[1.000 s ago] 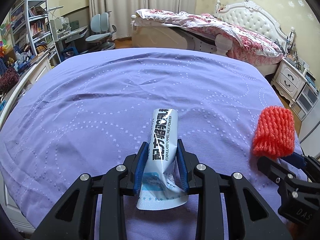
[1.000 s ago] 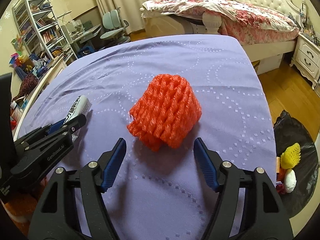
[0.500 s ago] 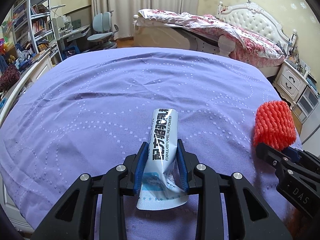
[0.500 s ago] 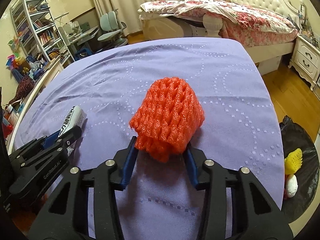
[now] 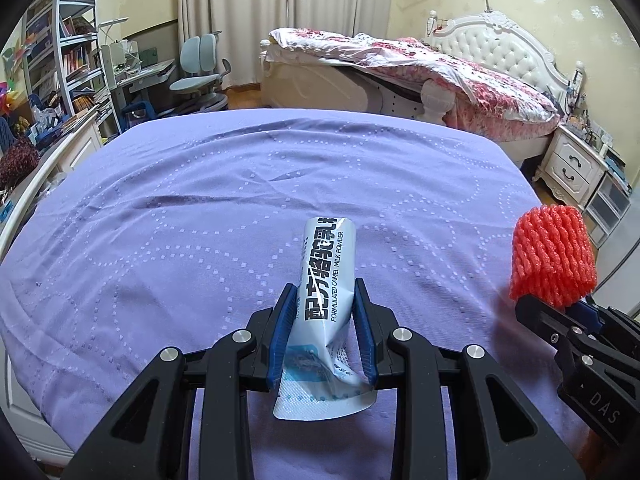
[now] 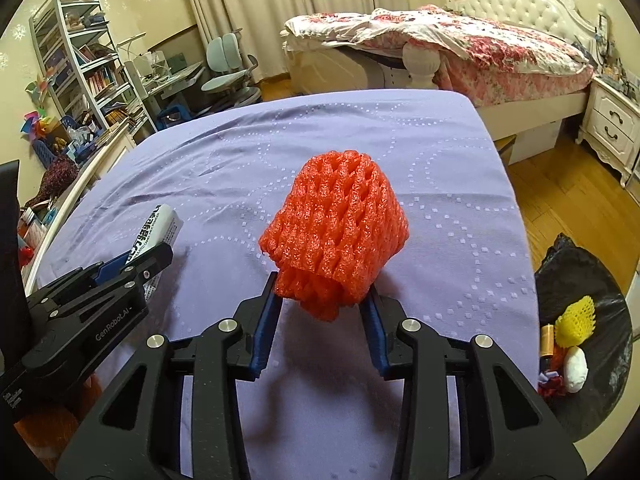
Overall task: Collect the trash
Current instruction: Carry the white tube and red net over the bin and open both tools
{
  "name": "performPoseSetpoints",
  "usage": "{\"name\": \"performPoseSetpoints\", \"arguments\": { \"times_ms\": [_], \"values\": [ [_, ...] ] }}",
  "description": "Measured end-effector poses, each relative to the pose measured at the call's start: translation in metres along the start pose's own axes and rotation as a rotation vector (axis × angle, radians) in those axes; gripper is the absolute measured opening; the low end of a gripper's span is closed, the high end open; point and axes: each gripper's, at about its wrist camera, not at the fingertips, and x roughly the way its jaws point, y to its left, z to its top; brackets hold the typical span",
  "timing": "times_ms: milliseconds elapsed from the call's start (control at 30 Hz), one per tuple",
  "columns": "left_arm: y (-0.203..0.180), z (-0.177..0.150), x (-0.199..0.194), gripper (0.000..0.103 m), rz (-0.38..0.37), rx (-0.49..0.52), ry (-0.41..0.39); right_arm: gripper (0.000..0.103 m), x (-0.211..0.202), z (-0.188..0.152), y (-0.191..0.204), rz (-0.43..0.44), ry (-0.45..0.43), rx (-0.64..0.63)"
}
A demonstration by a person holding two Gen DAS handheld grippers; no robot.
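My left gripper [image 5: 323, 294] is shut on a white and blue milk powder sachet [image 5: 324, 280], held just above the purple bedspread [image 5: 200, 208]. My right gripper [image 6: 323, 286] is shut on a red foam fruit net [image 6: 336, 228], lifted off the bedspread [image 6: 440, 184]. The net [image 5: 554, 256] and right gripper also show at the right of the left wrist view. The sachet [image 6: 154, 236] and left gripper show at the left of the right wrist view.
A black trash bag [image 6: 584, 280] on the wooden floor right of the bed holds a yellow foam net [image 6: 576, 320] and other scraps. A second bed [image 5: 420, 68], a nightstand [image 5: 572, 164], a desk chair [image 5: 200, 68] and bookshelves [image 5: 64, 52] stand beyond.
My right gripper closed on the red foam net and lifted it off the bedspread. My left gripper kept its hold on the sachet and rose slightly.
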Motion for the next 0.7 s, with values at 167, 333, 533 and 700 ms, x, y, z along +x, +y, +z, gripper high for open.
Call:
{"name": "performPoseSetpoints", "arguments": {
  "times_ms": [167, 333, 533, 700],
  "values": [
    [-0.016, -0.001, -0.012, 0.031, -0.022, 0.016, -0.02, 0.038, -0.019, -0.005, -0.007, -0.013, -0.031, -0.004],
    [-0.035, -0.001, -0.022, 0.031, -0.053, 0.032, -0.033, 0.038, -0.041, -0.011, -0.022, -0.031, -0.066, 0.012],
    [-0.068, -0.002, -0.033, 0.031, -0.095, 0.076, -0.056, 0.038, -0.068, -0.021, -0.05, -0.072, -0.106, 0.045],
    [-0.103, -0.002, -0.042, 0.031, -0.143, 0.126, -0.075, 0.038, -0.089, -0.034, -0.083, -0.123, -0.13, 0.092]
  ]
}}
